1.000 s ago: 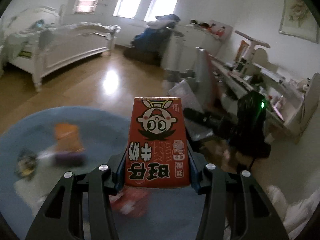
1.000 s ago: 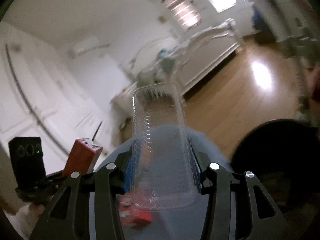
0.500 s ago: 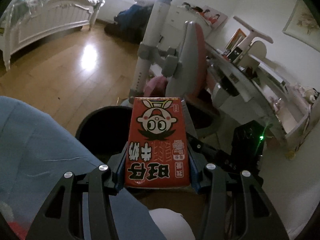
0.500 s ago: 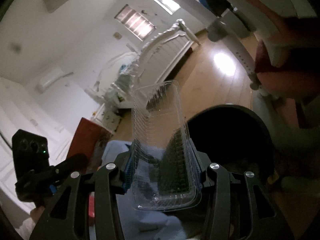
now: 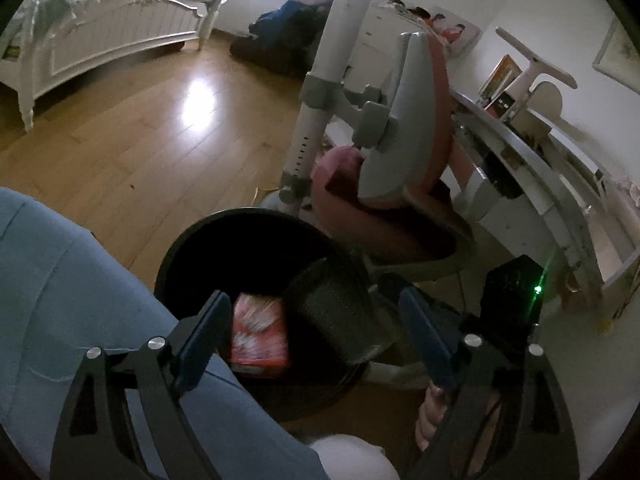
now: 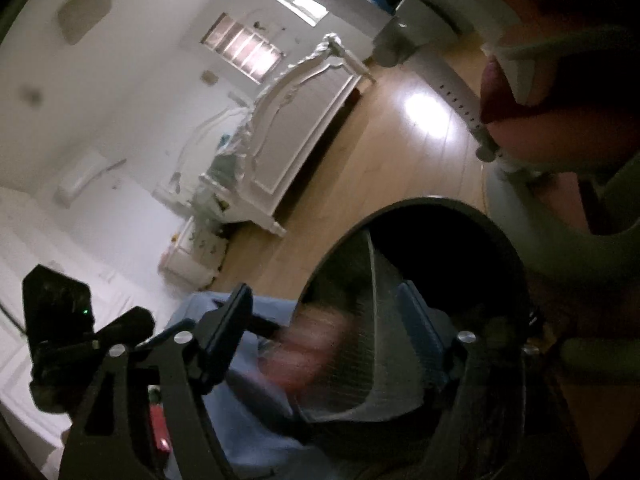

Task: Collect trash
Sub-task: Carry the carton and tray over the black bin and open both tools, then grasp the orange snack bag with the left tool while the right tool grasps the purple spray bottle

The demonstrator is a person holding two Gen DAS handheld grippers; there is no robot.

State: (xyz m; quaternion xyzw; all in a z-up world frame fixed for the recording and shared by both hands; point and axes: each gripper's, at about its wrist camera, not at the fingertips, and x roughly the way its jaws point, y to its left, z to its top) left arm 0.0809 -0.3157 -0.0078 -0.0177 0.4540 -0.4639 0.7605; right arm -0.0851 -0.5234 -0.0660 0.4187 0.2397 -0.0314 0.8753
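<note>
A black trash bin [image 5: 240, 218] stands on the wood floor below both grippers. In the left wrist view my left gripper [image 5: 312, 306] hangs over it with its jaws opening. The red drink carton [image 5: 260, 330] has left the pads and lies inside the bin. Beside it drops a clear plastic tray [image 5: 340, 312]. In the right wrist view my right gripper [image 6: 324, 298] is also opening over the bin [image 6: 420, 205]. The tray [image 6: 376, 344] slides down close to the right finger, free of the left one. The carton [image 6: 312, 344] is a red blur there.
A pink and grey chair [image 5: 404, 136] stands right behind the bin, with a desk [image 5: 540, 168] beyond it. A light blue rug [image 5: 60, 280] lies left of the bin, a red scrap [image 6: 160, 428] on it. A white bed [image 5: 112, 28] is far back.
Both grippers came down over the bin and spread their jaws. The red carton fell from the left one and the clear tray from the right one, into the bin.
</note>
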